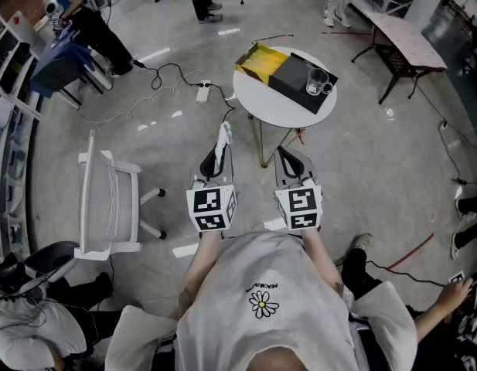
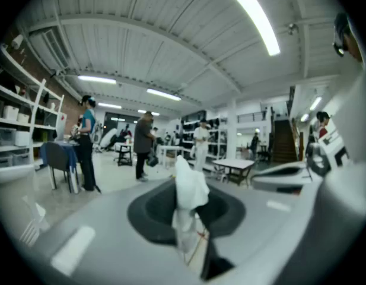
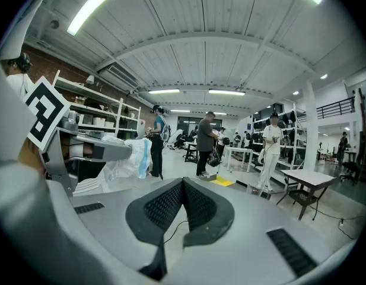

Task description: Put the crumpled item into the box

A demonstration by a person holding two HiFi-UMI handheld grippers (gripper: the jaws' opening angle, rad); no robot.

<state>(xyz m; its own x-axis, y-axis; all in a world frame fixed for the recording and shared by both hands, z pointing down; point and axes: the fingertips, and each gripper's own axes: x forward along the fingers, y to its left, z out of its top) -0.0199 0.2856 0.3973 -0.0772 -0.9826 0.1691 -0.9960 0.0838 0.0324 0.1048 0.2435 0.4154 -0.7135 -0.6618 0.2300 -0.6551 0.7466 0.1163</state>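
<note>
Head view only: round table (image 1: 277,113) ahead, black box (image 1: 292,76) on its far half, glass (image 1: 317,81) on the box. Grippers held side by side, short of the table's near edge, tipped slightly down. Left gripper (image 1: 219,151) clenched on white crumpled item (image 2: 190,186), outside the box. In right gripper view, right gripper (image 3: 183,183) closed, empty.
</note>
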